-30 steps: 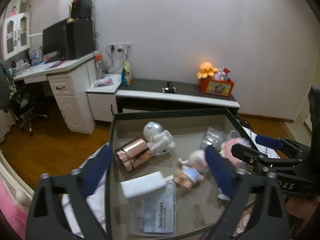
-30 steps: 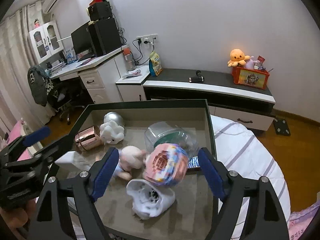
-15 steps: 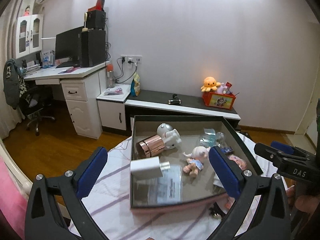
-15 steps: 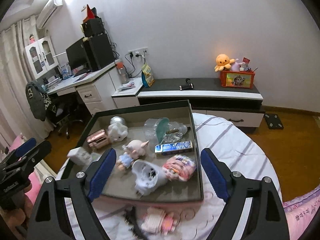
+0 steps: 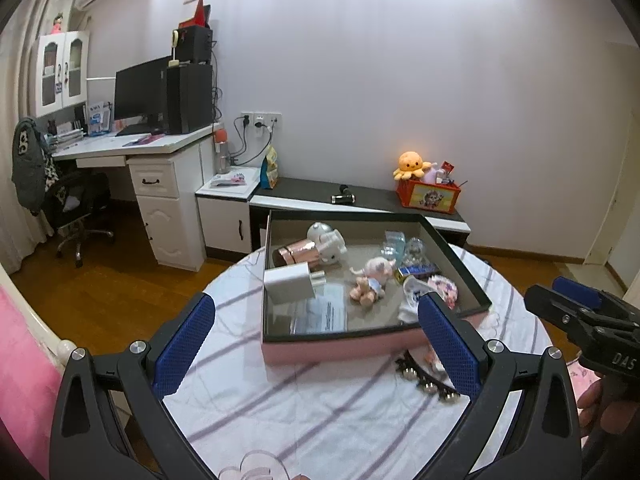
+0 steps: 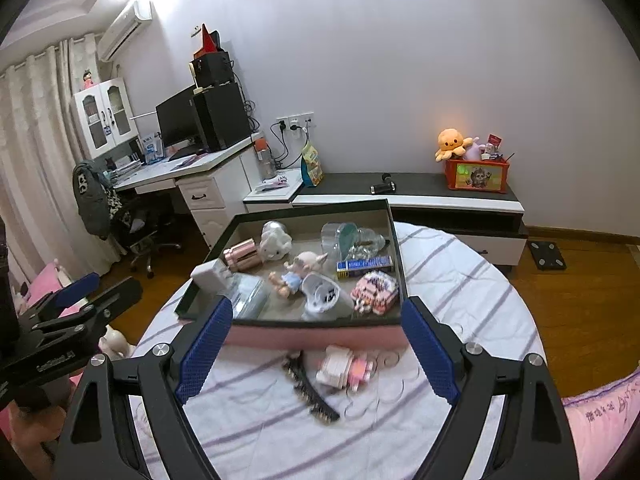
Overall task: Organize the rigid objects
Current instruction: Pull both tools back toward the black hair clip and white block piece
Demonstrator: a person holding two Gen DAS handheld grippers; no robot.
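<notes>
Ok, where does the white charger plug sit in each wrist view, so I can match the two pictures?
Left wrist: white charger plug lies in the pink box's near-left corner, left of picture centre.
Right wrist: white charger plug sits at the box's left edge, centre-left.
Shared landmark: rose-gold cylinder just behind it.

We see our left hand-held gripper (image 5: 316, 336): black frame, blue textured pads (image 5: 184, 344), silver screws, white "DAS" lettering opposite.

Bare striped cloth of the round white table (image 6: 460, 272) lies open right of the crowded pink-sided, dark-rimmed box (image 6: 312, 334). Just before it, a black toothed hair clip (image 6: 310, 390) and pink-white block toy (image 6: 346, 368) obstruct.
</notes>
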